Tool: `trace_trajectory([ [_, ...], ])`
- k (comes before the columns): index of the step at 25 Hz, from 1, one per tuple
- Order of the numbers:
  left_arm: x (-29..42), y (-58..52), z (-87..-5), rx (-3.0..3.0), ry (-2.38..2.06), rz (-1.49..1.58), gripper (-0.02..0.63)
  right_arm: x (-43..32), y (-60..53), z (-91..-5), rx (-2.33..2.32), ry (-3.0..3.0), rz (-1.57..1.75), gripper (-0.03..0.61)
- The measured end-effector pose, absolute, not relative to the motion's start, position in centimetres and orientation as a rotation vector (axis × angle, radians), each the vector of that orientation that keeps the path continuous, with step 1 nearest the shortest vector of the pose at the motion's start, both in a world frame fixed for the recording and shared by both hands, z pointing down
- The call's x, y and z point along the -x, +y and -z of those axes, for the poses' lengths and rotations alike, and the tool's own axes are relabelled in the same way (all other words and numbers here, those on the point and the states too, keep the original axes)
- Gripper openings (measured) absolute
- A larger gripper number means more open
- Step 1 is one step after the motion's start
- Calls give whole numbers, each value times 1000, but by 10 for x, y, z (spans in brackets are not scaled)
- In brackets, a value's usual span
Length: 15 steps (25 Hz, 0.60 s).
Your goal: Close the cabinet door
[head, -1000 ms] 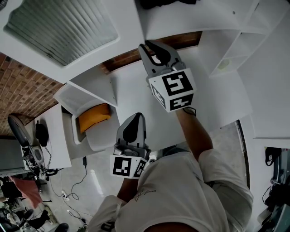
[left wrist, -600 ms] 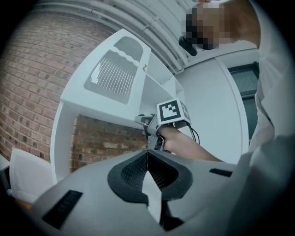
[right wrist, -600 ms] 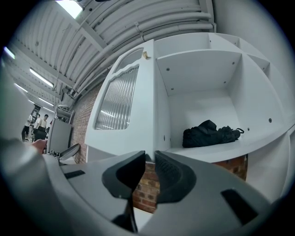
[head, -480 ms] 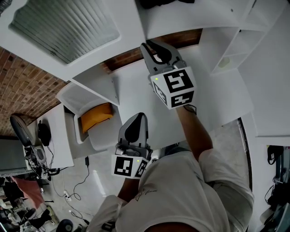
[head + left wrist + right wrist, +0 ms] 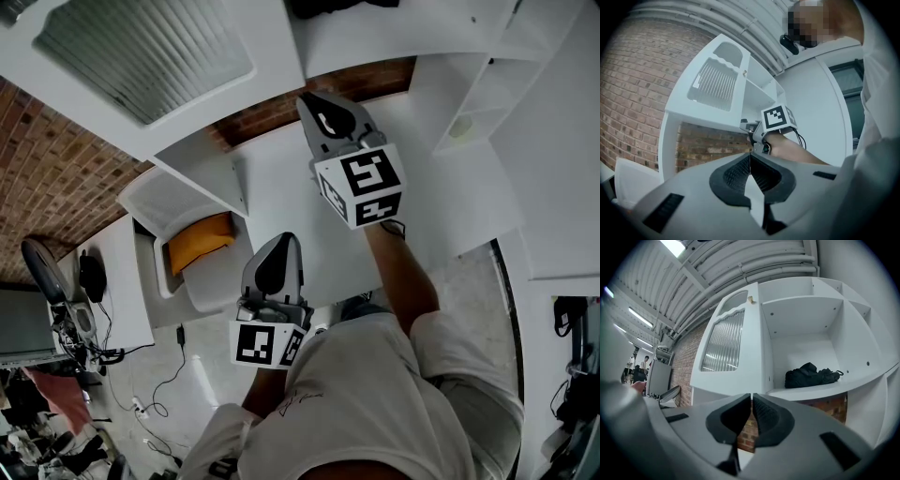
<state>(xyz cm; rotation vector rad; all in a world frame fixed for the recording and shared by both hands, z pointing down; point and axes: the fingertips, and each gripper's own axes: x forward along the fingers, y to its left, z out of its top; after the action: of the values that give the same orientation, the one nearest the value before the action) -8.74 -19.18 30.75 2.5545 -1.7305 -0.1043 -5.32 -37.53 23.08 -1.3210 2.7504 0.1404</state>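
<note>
2 pairs of jaws, both drawn together on nothing. The right gripper (image 5: 752, 398) shows only a hairline slit between its ribbed pads, with brick wall (image 5: 745, 430) visible behind it. The left gripper (image 5: 750, 158) has its pads meeting at the tips. It hangs low by the person's body, well away from the work.

Over the last 1 second the right gripper's jaws, which showed a dark gap between them in the head view, have come together. That gripper has also drifted a little toward the person's right, and it now sits just beneath the free edge of the cabinet door (image 5: 733, 357). Whether it touches that edge cannot be told. The jaws pinch nothing, so this reads as a setup for pushing the door with the closed tips, not for gripping it.

The door, white with a ribbed glass panel (image 5: 723, 341), stands swung wide to the left of its open compartment. A dark bundle (image 5: 811, 372) lies on the shelf (image 5: 825, 387) inside. The closing swing looks barely begun, if at all.

0 words or brand marks can be read. The only printed things are the black-and-white square markers on each gripper's marker cube (image 5: 362, 186).
</note>
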Motion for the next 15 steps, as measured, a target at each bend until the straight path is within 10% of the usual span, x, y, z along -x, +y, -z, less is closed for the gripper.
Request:
trace_trajectory([
  [15, 102, -169, -297, -2583, -1727, 119, 17, 52, -337, -248, 1342, 2781, -111, 25],
])
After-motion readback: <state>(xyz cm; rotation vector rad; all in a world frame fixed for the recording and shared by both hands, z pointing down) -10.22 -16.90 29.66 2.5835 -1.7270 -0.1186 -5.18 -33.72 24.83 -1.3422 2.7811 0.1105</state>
